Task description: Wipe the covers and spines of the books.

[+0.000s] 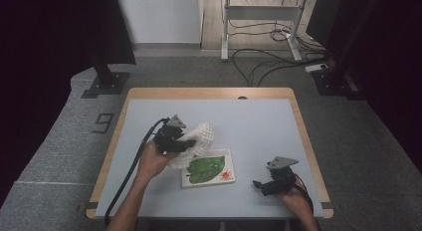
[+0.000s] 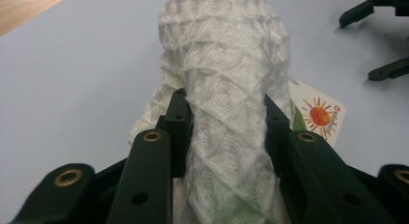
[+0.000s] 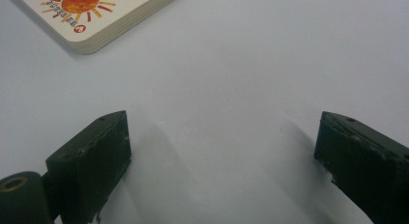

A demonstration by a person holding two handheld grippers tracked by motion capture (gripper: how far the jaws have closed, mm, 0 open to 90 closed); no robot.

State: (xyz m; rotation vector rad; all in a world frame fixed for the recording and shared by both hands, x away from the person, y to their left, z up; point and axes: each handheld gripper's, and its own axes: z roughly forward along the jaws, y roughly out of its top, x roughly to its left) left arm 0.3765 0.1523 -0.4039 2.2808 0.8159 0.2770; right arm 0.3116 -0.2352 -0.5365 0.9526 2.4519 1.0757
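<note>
The left gripper (image 1: 185, 141) clamps a bunched white cloth (image 2: 226, 79), lifted partly over the picture book (image 1: 209, 169), apparently uncovering it. Next: carry it aside. The right gripper (image 3: 222, 151) rests open.

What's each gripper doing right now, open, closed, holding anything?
Left gripper: shut on the white cloth.
Right gripper: open, holding nothing, over the table.
</note>
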